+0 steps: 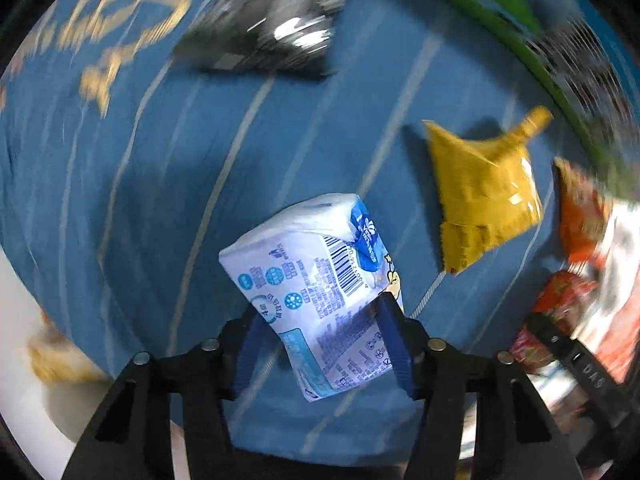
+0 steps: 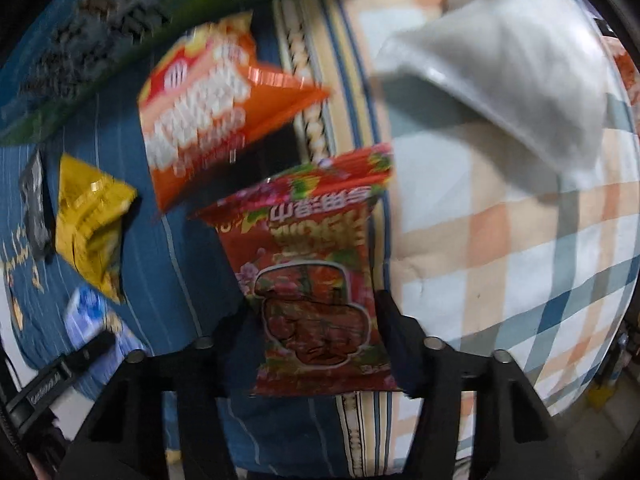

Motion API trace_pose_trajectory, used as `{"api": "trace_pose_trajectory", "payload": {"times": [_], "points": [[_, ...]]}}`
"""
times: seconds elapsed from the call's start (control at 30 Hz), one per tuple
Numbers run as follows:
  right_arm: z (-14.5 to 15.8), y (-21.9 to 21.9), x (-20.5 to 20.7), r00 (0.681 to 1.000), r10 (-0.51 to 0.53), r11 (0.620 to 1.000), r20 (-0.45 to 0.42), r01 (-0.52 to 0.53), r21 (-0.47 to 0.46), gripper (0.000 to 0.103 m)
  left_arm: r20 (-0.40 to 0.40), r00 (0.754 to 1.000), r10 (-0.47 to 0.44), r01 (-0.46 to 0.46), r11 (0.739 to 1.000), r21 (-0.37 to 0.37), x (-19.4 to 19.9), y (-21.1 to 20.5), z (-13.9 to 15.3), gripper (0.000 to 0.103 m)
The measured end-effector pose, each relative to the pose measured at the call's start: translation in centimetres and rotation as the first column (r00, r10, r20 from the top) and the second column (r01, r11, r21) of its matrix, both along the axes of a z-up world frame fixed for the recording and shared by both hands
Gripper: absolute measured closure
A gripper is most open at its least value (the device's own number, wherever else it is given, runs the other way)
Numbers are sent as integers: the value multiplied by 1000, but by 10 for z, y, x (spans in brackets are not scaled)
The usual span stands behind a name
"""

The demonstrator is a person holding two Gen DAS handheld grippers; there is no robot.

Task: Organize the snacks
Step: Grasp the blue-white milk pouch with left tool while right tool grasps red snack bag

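Left wrist view: left tool (image 1: 320, 344) clamped on a white-blue pack (image 1: 316, 280), lower centre, above a blue cloth (image 1: 240, 140). Right wrist view: right tool (image 2: 316, 340) clamped on a red snack bag (image 2: 316, 280), lower centre.

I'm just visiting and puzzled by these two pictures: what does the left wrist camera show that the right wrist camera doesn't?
Only the left wrist view shows the barcode and print on the white-and-blue pack clamped in the left tongs.

Only the right wrist view shows the checked blanket, a grey-white pillow and the front of the red snack packet gripped by the right tongs.

Both show the blue striped cloth, the yellow packet, the orange bag and a green box edge.
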State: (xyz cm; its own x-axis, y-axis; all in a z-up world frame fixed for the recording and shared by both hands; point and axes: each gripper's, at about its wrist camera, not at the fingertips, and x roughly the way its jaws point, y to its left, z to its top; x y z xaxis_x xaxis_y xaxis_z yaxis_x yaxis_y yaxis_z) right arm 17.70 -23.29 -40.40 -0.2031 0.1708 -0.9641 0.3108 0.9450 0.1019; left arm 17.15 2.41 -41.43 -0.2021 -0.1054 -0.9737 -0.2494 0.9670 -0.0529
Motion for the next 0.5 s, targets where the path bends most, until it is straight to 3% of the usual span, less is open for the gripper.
{"api": "trace_pose_trajectory", "payload": {"times": [0.07,0.13,0.2,0.23,0.3,0.37,0.4,0.5], "points": [[-3,3,-8,998,58,998,-11,-58,-14,50,39,992,-117,116,993,39,1,-17,8,53],[-9,4,-20,993,113,994,-46,-113,3,50,70,952,-299,291,951,106,-1,-42,19,53],[-13,5,-27,988,143,990,-51,-142,18,50,70,902,-426,415,901,129,-4,-63,23,48],[-16,6,-29,988,150,989,-46,-149,19,50,64,892,-448,436,889,141,-4,-67,23,46],[-19,7,-31,989,142,990,-38,-142,20,49,59,900,-433,423,897,133,-3,-70,23,43],[-29,10,-33,991,126,992,-42,-126,6,47,55,926,-374,366,924,111,2,-65,20,42],[-31,12,-33,991,123,992,-42,-123,1,47,63,948,-313,308,948,85,2,-60,21,43],[-36,20,-31,994,109,993,-34,-110,-33,48,89,971,-221,217,975,55,2,-49,27,49]]}}
